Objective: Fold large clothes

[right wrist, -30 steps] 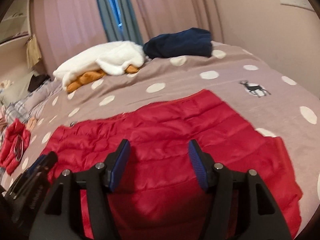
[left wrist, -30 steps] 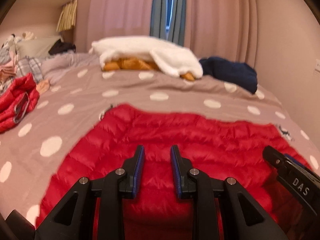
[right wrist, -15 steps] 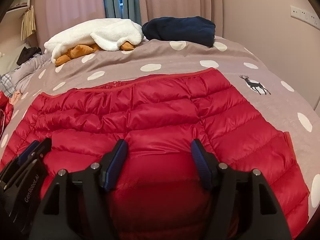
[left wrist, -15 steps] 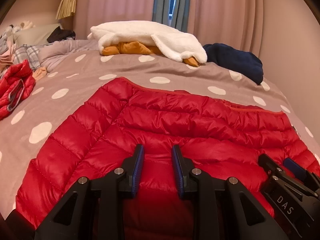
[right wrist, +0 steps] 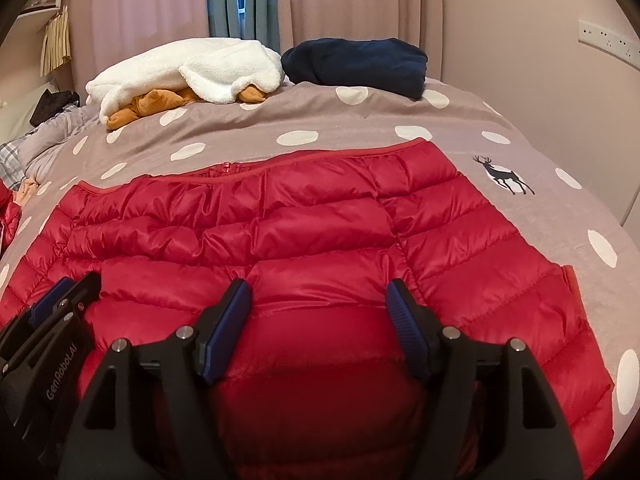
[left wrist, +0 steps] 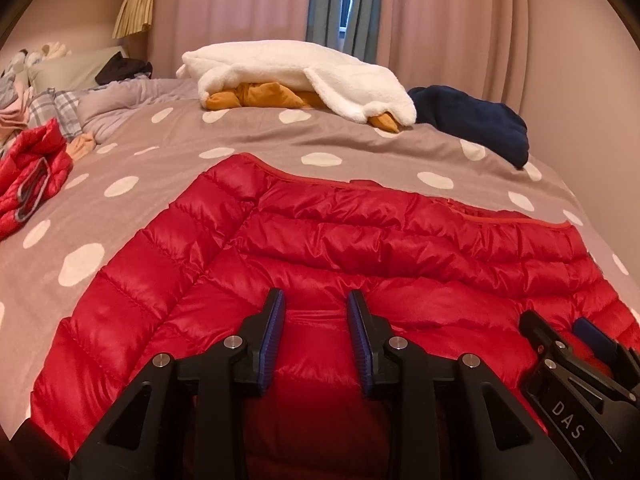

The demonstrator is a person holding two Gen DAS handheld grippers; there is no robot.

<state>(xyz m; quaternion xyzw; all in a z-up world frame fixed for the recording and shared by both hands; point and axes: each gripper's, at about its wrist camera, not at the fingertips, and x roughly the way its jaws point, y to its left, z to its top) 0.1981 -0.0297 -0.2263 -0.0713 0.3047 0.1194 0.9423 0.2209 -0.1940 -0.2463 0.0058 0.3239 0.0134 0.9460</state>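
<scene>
Red quilted down jacket (left wrist: 360,248) lies spread flat across the near half of a bed under a grey-brown cover with white dots (left wrist: 168,184), its red-piped edge toward the curtains. The left gripper (left wrist: 316,308) hovers over the jacket's near part, fingers narrow but opening, nothing pinched between them. The right gripper (right wrist: 318,296) sits just beside it above the same fabric, its fingers wide and still parting, pads clear of the cloth. A white fleece blanket (left wrist: 296,72) over an orange garment (left wrist: 256,98) and a folded navy garment (right wrist: 360,64) rest at the far edge.
</scene>
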